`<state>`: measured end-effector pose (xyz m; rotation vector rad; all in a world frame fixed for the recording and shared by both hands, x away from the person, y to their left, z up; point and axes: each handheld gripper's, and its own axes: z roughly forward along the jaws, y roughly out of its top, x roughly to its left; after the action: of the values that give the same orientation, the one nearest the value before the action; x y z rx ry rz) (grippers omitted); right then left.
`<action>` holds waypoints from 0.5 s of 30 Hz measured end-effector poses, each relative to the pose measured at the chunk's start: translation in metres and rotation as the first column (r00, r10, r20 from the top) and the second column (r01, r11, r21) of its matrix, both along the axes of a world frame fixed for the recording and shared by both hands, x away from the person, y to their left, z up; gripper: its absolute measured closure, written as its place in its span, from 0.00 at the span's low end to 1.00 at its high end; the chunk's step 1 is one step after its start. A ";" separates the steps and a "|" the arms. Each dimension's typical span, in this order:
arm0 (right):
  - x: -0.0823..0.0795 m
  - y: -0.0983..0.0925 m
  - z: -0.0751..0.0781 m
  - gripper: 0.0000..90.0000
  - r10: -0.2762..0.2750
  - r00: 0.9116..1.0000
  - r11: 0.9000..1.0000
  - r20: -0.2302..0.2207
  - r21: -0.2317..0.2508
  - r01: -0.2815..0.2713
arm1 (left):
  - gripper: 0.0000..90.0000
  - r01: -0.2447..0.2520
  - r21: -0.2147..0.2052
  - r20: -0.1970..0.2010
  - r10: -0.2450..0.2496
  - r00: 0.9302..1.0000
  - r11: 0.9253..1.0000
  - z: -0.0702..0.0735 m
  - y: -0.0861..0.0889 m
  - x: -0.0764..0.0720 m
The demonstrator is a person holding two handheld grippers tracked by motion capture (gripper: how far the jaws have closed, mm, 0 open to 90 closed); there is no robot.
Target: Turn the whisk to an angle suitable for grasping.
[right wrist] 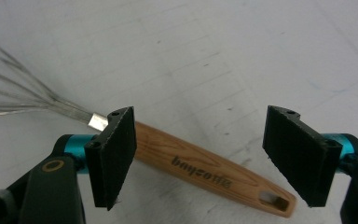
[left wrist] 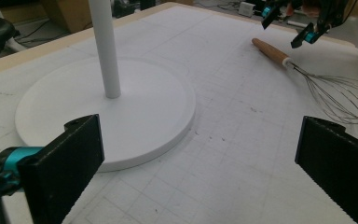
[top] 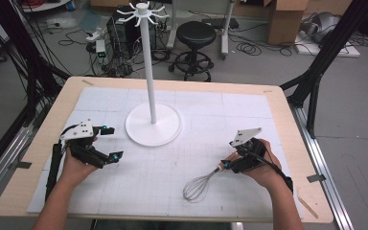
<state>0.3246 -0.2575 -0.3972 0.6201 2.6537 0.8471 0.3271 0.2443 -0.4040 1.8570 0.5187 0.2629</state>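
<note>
Lying on worktop (top: 278, 103): whisk (top: 199, 184), right of stand (top: 152, 125)
Axis: handle crosses right tongs (right wrist: 199, 156) gap slantwise
Right tongs: spread, straddling handle, nearer
Left tongs (left wrist: 198, 175): spread, empty, well apart

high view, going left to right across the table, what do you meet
left gripper → white stand → whisk → right gripper
</note>
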 end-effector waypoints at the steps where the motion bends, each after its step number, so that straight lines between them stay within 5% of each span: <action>1: 0.000 0.000 0.000 0.27 0.000 1.000 1.000 0.000 0.000 0.000 | 0.02 0.001 0.000 0.000 -0.001 1.000 1.000 0.000 0.000 0.000; 10: 0.001 0.021 -0.025 0.23 0.149 0.987 0.977 -0.062 -0.148 -0.157 | 0.02 0.000 0.002 -0.001 0.000 1.000 1.000 0.000 0.000 0.000; 15: 0.003 0.021 -0.024 0.33 0.150 0.985 0.977 -0.084 -0.139 -0.161 | 0.02 0.000 0.004 -0.003 0.000 1.000 1.000 -0.001 0.000 0.000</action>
<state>0.3280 -0.2364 -0.4217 0.4194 2.8291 0.6746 0.3273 0.2439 -0.4046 1.8612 0.5200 0.2612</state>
